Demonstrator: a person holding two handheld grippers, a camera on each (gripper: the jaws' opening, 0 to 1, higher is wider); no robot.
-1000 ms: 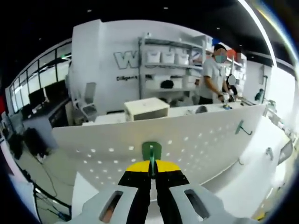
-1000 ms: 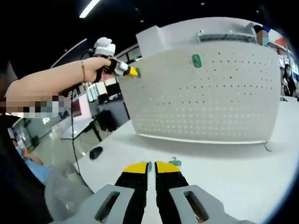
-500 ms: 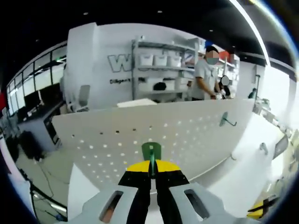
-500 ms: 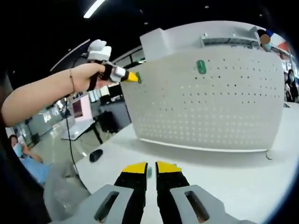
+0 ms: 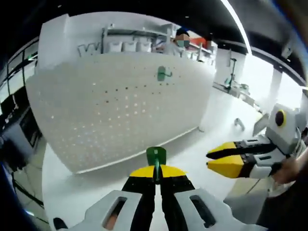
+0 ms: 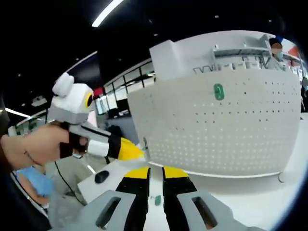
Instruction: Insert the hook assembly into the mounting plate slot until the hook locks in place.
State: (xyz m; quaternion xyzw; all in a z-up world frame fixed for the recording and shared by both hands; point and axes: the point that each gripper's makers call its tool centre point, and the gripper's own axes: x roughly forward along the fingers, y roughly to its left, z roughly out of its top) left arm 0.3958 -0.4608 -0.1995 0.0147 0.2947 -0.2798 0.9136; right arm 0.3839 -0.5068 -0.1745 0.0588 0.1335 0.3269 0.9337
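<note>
Left gripper point(image 5: 155, 172) has its yellow-tipped jaws closed tight on a green hook assembly point(image 5: 156, 157) — the green tab sticks up just past the tips, well short of the board. In front of it stands the white perforated mounting plate point(image 5: 110, 106), upright on a white table point(image 5: 202, 144). A second green hook point(image 5: 163, 73) is already seated high on the plate, near its top edge.

Right gripper point(image 5: 226, 159) comes into the left gripper view from the right, held in a hand point(image 5: 291, 169), jaws a small gap apart, nothing between them. In the right gripper view its own jaws point(image 6: 153, 172) stand nearly together with a narrow slit, empty. A small green piece point(image 6: 157, 200) lies on the table below them; can't tell what it is.

In the right gripper view the left gripper point(image 6: 130, 151) shows from the left, gripped by a hand point(image 6: 33, 147), its yellow tip close to the plate's lower left edge point(image 6: 144, 144) — contact unclear. The mounted hook point(image 6: 219, 91) sits on the upper part of the plate point(image 6: 216, 130).
</note>
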